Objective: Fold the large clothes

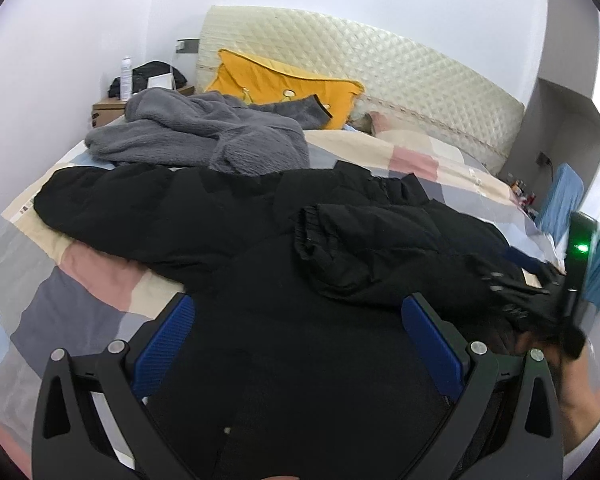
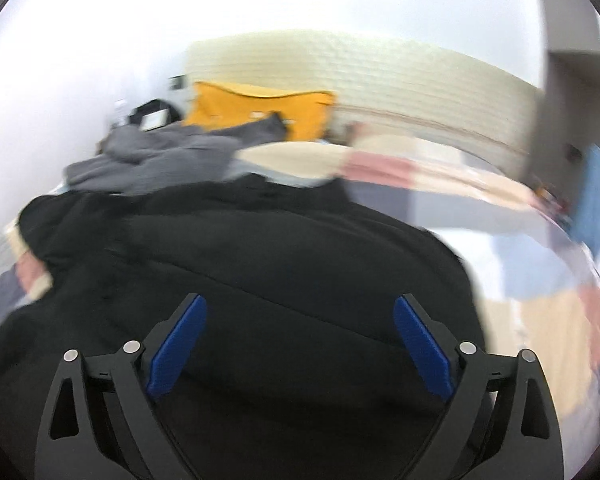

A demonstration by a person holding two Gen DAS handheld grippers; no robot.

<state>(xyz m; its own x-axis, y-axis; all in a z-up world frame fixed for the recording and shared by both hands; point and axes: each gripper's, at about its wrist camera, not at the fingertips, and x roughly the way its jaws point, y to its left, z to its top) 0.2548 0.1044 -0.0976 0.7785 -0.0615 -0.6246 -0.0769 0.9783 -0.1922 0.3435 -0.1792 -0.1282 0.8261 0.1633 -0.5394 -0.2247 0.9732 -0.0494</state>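
Bed (image 1: pixel 80 292) bearing black jacket (image 1: pixel 204 216) and grey fleece (image 1: pixel 196 136); jacket beneath left gripper (image 1: pixel 298 312) and right gripper (image 2: pixel 300 312), fingers of both spread apart, nothing clamped.

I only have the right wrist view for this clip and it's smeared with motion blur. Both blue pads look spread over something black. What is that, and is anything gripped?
Observer: The left wrist view is sharp: it is a black puffer jacket spread across the patchwork bed cover. The right gripper is open, gripping nothing.
Operator: And the left one?
Observer: The left gripper is open too, poised over the jacket's body.
Operator: Where are the sleeves?
Observer: One sleeve is folded across the front, its elastic cuff near the middle.
Operator: Other clothes waiting?
Observer: A grey fleece garment lies crumpled behind the jacket, before a yellow pillow.
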